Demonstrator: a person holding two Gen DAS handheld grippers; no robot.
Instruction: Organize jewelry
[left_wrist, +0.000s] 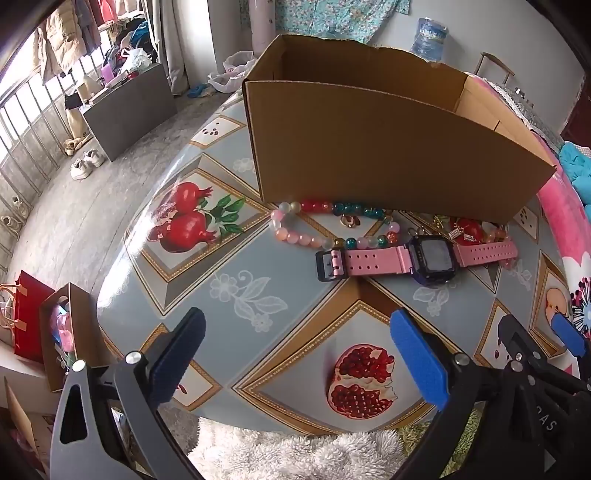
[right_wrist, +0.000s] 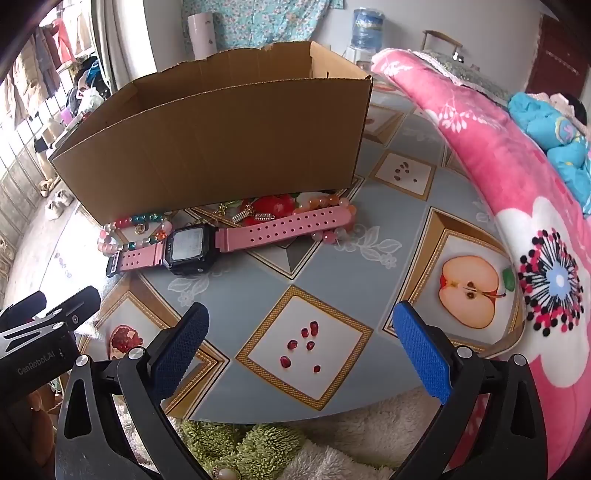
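A pink-strapped watch (left_wrist: 417, 258) with a black square face lies flat on the table in front of an open cardboard box (left_wrist: 388, 147). A multicoloured bead bracelet (left_wrist: 314, 225) lies between the watch and the box; small gold pieces (left_wrist: 456, 232) and a second pink bead bracelet (right_wrist: 332, 218) lie to the right. In the right wrist view the watch (right_wrist: 221, 240), box (right_wrist: 221, 147) and bracelet (right_wrist: 136, 229) also show. My left gripper (left_wrist: 299, 354) is open and empty near the table's front edge. My right gripper (right_wrist: 301, 343) is open and empty, beside the left one.
The round table (left_wrist: 258, 266) has a fruit-patterned cloth. A pink floral blanket (right_wrist: 498, 184) lies along the right. A fluffy white and green mat (left_wrist: 295, 454) lies below the front edge. A red bag (left_wrist: 31, 314) and a small box stand at lower left.
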